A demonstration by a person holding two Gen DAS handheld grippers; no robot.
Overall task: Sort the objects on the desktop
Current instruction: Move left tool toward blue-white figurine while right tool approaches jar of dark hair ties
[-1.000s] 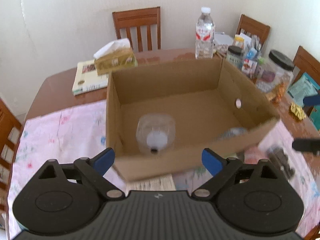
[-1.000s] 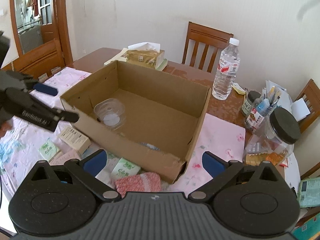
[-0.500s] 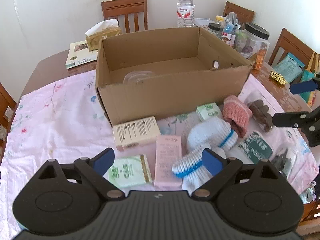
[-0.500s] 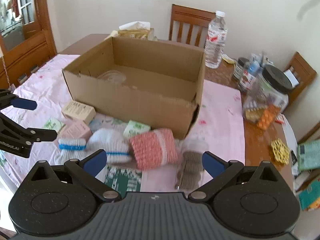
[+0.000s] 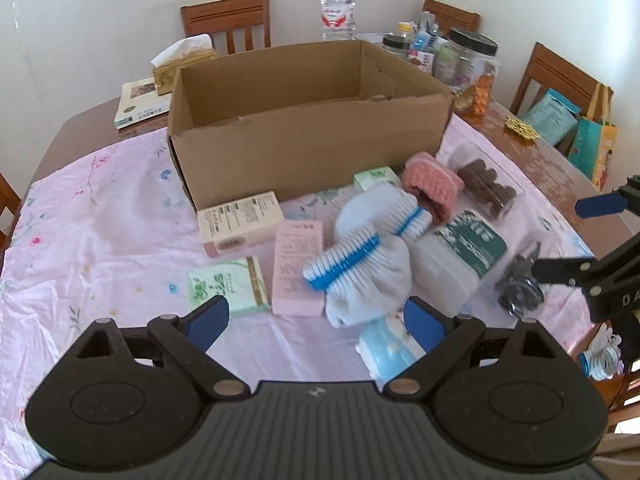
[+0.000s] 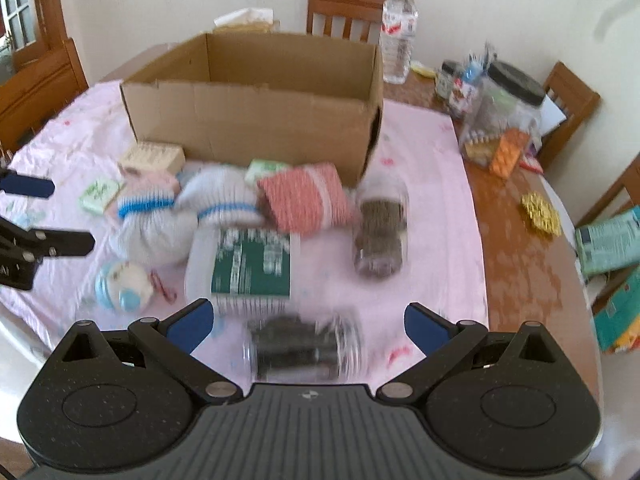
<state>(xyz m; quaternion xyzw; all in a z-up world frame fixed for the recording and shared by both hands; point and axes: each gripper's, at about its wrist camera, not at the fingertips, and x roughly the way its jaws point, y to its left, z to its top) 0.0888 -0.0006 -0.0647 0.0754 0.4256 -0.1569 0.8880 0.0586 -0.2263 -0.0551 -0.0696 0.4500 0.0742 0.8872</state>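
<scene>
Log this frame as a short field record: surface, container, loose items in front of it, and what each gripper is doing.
surface: table under a pink floral cloth
container: open cardboard box, upright; inside hidden from both views
loose items: white socks with blue bands, pink knitted piece, pink carton, beige carton, green packet, green-labelled container, clear jar lying down
left gripper: open, holding nothing
right gripper: open, above a dark-filled jar
</scene>
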